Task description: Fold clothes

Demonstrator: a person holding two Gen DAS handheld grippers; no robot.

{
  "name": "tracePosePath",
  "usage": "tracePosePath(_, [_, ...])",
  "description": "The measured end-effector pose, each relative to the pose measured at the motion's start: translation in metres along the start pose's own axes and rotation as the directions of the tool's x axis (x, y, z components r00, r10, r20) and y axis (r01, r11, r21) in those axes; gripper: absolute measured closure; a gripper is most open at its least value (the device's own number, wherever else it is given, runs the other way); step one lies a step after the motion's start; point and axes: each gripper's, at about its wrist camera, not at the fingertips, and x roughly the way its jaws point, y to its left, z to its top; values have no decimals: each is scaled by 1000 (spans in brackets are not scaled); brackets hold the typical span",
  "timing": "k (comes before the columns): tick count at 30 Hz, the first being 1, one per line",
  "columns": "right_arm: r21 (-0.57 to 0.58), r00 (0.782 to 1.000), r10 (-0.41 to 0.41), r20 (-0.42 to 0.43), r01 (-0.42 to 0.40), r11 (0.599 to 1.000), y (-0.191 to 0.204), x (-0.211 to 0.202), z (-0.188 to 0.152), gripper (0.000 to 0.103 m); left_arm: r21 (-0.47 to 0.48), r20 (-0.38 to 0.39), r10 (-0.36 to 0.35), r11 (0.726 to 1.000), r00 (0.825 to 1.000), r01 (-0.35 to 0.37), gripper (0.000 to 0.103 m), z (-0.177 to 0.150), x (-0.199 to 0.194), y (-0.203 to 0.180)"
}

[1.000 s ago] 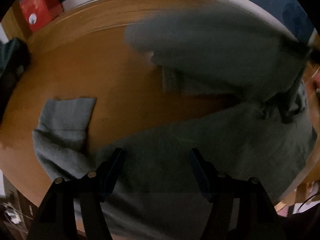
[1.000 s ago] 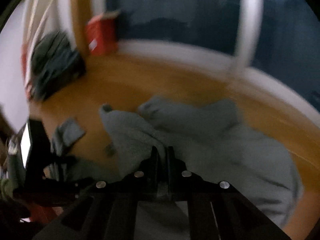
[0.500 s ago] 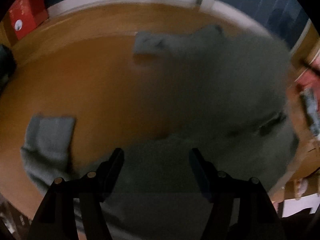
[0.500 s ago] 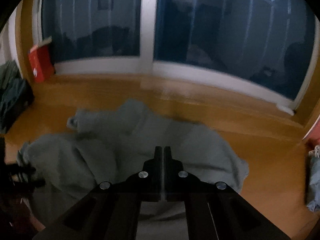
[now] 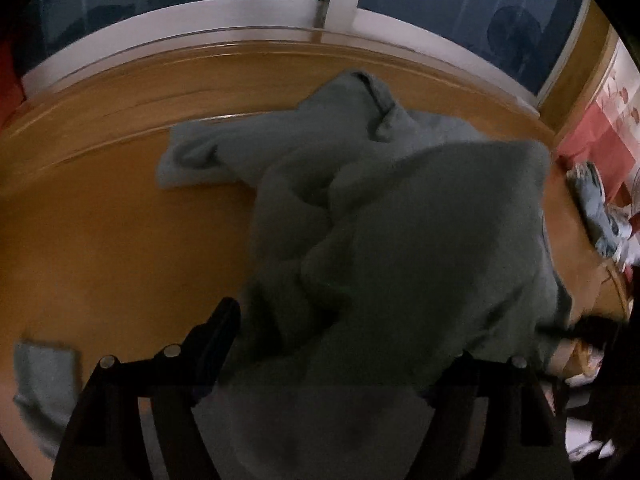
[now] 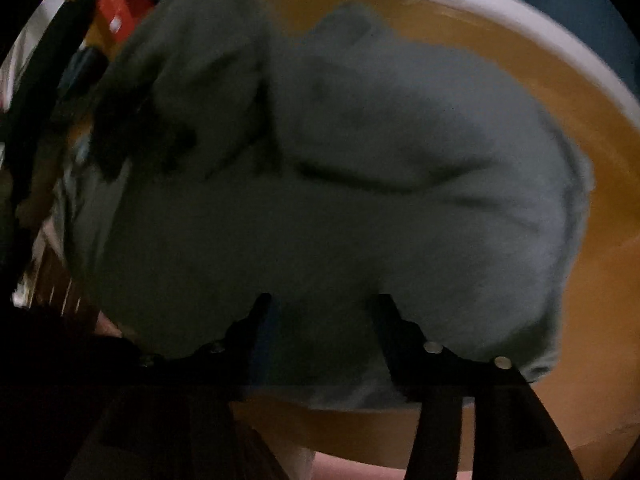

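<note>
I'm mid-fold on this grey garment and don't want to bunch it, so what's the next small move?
Probably smooth the garment flat. It lies in a lumpy heap on the floor, and both the left gripper and right gripper are open.

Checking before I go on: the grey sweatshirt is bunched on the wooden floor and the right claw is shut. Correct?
Not quite. The right claw is open, fingers spread over the grey sweatshirt, as the right wrist view shows. The sweatshirt does lie bunched on the wooden floor.
</note>
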Motion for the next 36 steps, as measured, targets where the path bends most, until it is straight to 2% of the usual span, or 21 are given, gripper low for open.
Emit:
tracePosePath(2, [-44,999,-27,30,28,999,5,0,-4,42,-15,3,-9,1000,1000,9,52,9,14,-2])
tracePosePath(3, [-31,999,-23,25,24,999,2,0,-3,48,-27,10,9,1000,1000,-8,64,13,14,0])
tracePosePath(4, [-21,999,-42,15,42,999,-4,-2,-3,57,-38,17,26,999,1000,-26,68,17,13,2])
tracePosePath(5, [-20,997,-78,1,78,997,-10,-4,-5,85,-50,24,45,998,999,-43,71,21,13,4])
tracePosePath(6, [-20,993,-114,-14,113,993,-17,-6,-6,96,-62,35,71,996,997,-69,76,22,8,5])
tracePosePath(9, [-20,972,-225,-63,224,974,-40,-12,-11,96,-133,66,128,984,990,-118,82,29,-10,24])
tracePosePath(11, [-1,943,-317,-103,319,948,-69,-21,-20,96,-173,80,158,975,984,-142,83,31,-23,37])
tracePosePath(12, [14,922,-369,-120,373,928,-87,-26,-25,96,-192,85,174,969,981,-155,83,32,-30,43])
tracePosePath(14, [37,867,-477,-145,487,873,-123,-41,-33,96,-191,52,146,972,988,-134,83,21,-34,39])
tracePosePath(16, [25,793,-587,-161,598,801,-154,-53,-37,96,-191,18,119,975,993,-113,83,11,-38,34])
tracePosePath(18, [-34,704,-690,-171,695,718,-172,-57,-38,96,-192,-15,91,977,996,-92,83,0,-42,29])
tracePosePath(19, [-57,684,-706,-183,709,703,-181,-60,-40,96,-192,-32,76,978,997,-81,83,-5,-44,27])
tracePosePath(21, [-59,710,-675,-198,679,732,-189,-69,-45,96,-185,-72,38,981,997,-51,83,-18,-47,19])
tracePosePath(24, [-82,805,-538,-249,536,840,-184,-59,-29,96,-165,-141,-32,986,989,8,82,-41,-47,3])
tracePosePath(25, [-66,835,-491,-249,491,869,-182,-63,-33,96,-154,-150,-20,988,988,-4,82,-48,-51,1])
tracePosePath(27, [0,895,-398,-203,406,914,-180,-80,-32,95,-147,-159,9,989,987,-32,82,-58,-64,2])
tracePosePath(29, [88,937,-329,-117,340,936,-186,-99,-26,86,-192,-144,18,980,989,-45,82,-62,-74,12])
tracePosePath(30, [129,953,-294,-70,301,945,-190,-105,-22,77,-221,-127,11,974,992,-39,81,-62,-76,18])
tracePosePath(31, [152,966,-256,-31,257,954,-192,-105,-17,73,-240,-109,15,970,994,-41,80,-60,-79,20])
tracePosePath(32, [153,973,-230,-8,229,961,-194,-100,-12,71,-259,-91,20,965,996,-43,80,-58,-82,21])
tracePosePath(36, [134,976,-218,2,216,967,-206,-61,12,71,-266,-31,92,959,995,-97,80,-37,-80,2])
